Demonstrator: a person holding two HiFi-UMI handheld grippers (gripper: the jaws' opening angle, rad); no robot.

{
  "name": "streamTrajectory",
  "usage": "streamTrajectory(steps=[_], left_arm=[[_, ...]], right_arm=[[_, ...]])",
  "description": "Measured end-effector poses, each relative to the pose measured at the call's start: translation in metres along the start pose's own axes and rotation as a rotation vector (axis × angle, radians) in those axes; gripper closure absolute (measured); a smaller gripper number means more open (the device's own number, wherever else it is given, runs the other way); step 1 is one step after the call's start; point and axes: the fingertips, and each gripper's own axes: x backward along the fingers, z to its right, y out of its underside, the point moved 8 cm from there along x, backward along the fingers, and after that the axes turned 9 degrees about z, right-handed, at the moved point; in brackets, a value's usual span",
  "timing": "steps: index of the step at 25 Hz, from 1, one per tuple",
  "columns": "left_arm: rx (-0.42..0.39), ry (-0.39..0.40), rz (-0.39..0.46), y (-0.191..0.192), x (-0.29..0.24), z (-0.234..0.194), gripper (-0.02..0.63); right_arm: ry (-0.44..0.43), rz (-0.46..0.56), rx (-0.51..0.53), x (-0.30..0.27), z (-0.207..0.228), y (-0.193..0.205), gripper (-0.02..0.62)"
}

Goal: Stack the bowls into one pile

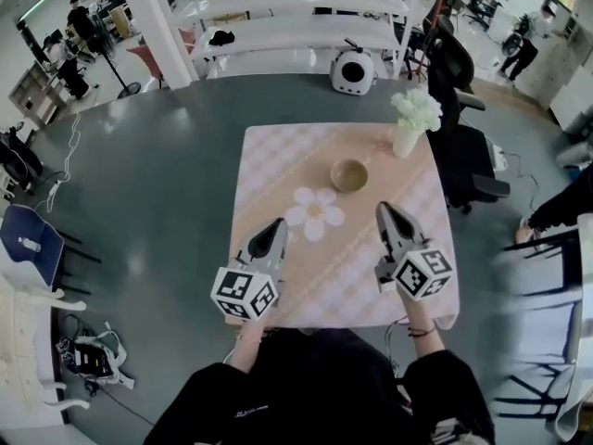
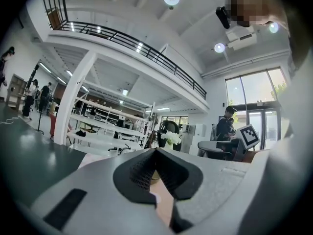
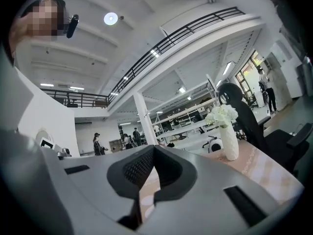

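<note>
A tan bowl [image 1: 349, 174] sits on the checked tablecloth, right of the table's middle; I cannot tell whether others are nested in it. A white flower-shaped mat [image 1: 314, 213] lies just in front of it to the left. My left gripper [image 1: 279, 222] hangs over the near left part of the table, jaws together and empty. My right gripper [image 1: 383, 208] hovers near the right front, also shut with nothing held. Both point level across the table, short of the bowl. In the left gripper view the left gripper [image 2: 156, 150] has its tips together, as does the right gripper [image 3: 153, 147] in its own view.
A white vase of white flowers [image 1: 412, 123] stands at the table's far right corner, and the same vase [image 3: 229, 142] shows in the right gripper view. The small square table [image 1: 269, 156] stands on a grey floor. A black office chair [image 1: 463, 146] is to its right and white shelving [image 1: 296, 17] behind.
</note>
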Motion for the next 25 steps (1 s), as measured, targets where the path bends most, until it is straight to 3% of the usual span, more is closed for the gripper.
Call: streamTrajectory(steps=[6, 17, 25], left_arm=[[-0.046, 0.0, 0.032, -0.015, 0.002, 0.002, 0.609], [-0.095, -0.056, 0.076, -0.035, 0.002, 0.003, 0.609], [-0.114, -0.098, 0.062, -0.039, 0.007, -0.003, 0.609]], right_arm=[[-0.006, 0.032, 0.093, 0.016, -0.002, -0.017, 0.601], [0.01, 0.114, 0.055, 0.024, -0.001, -0.039, 0.603], [0.012, 0.104, 0.102, 0.022, -0.003, -0.039, 0.603]])
